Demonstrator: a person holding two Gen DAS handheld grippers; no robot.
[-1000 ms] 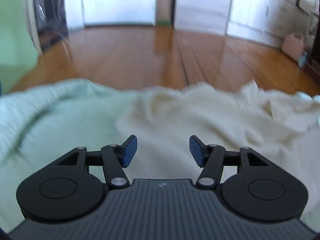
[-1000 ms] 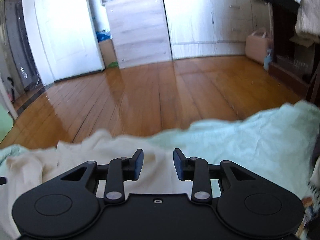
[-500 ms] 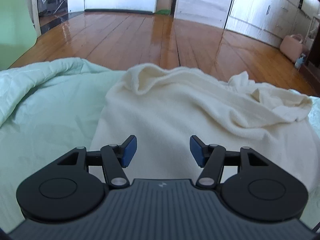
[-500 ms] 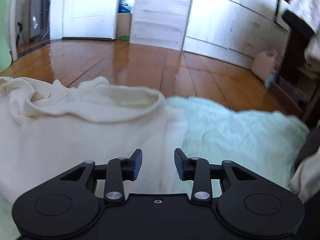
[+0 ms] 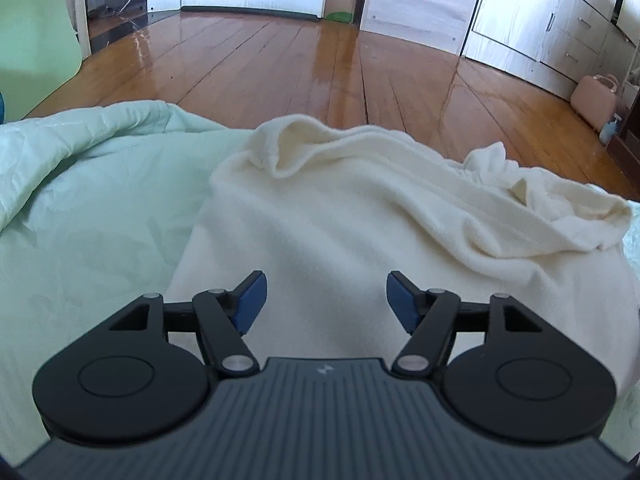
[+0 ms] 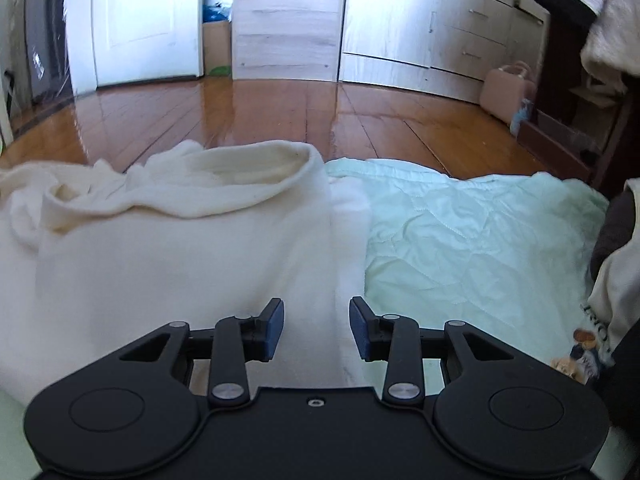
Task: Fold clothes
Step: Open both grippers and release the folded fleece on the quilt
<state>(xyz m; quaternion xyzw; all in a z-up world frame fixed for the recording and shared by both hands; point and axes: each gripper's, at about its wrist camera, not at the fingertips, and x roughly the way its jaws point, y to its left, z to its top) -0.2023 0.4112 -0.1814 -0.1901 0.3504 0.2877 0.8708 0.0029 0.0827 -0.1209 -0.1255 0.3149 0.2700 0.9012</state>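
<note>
A cream fleece garment lies spread on a pale green quilt, its far end bunched into loose folds. My left gripper hovers over the garment's near part, left of its middle; its jaws are opening and nothing is between the blue pads. In the right wrist view the same cream garment fills the left half, its right edge running beside the quilt. My right gripper stands open over that right edge, with no cloth pinched.
Beyond the bed's far edge lies a glossy wooden floor, with white doors and drawer cabinets behind. A pink case stands by the cabinets. Other clothes are piled at the right edge of the bed.
Both views have tipped down from the floor onto the garment and sharpened. The right gripper came down over the garment's right edge. The left gripper's jaws have widened.
</note>
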